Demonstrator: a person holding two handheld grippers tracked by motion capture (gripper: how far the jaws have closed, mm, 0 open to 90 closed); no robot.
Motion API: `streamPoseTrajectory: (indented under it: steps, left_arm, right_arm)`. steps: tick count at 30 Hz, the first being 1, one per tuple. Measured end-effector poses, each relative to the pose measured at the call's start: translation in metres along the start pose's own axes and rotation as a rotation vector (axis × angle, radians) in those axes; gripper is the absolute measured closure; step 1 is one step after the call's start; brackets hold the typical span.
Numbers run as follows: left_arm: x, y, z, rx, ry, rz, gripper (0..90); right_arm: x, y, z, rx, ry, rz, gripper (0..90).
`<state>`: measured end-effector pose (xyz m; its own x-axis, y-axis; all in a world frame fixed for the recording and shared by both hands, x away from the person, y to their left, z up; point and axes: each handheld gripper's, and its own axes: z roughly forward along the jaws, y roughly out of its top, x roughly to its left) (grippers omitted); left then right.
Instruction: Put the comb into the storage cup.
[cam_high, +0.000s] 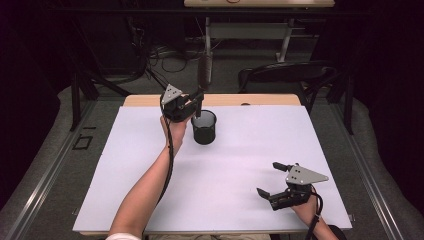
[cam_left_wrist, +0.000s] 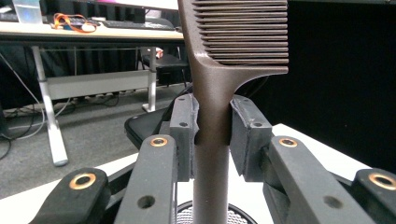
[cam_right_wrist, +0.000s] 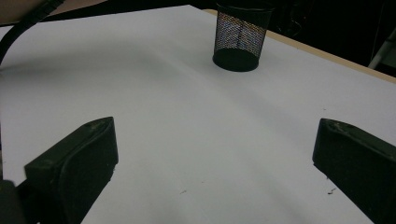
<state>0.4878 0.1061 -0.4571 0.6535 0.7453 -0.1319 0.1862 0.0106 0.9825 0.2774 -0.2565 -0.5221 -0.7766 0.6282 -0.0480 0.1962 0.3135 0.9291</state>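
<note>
Brown comb upright, clenched in left tongs above mesh cup; right tongs released.

**Free room and obstacles on the table**

White table sheet lies bare across the whole middle and left. One standing obstacle: black wire-mesh cup, upright near the far edge. Brown plastic comb stands upright over its mouth, clamped in the left gripper, blocking entry from above. Right gripper rests at the near right, jaws wide, well apart from the cup; open sheet between them.
</note>
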Motion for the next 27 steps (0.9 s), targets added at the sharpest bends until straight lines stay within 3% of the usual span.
streamPoseTrajectory:
  steps: [27]
  left_arm:
    - [-0.005, -0.024, 0.013, 0.050, 0.008, 0.037, 72.4]
  right_arm:
    - [0.001, 0.000, 0.001, 0.002, 0.004, 0.002, 0.0]
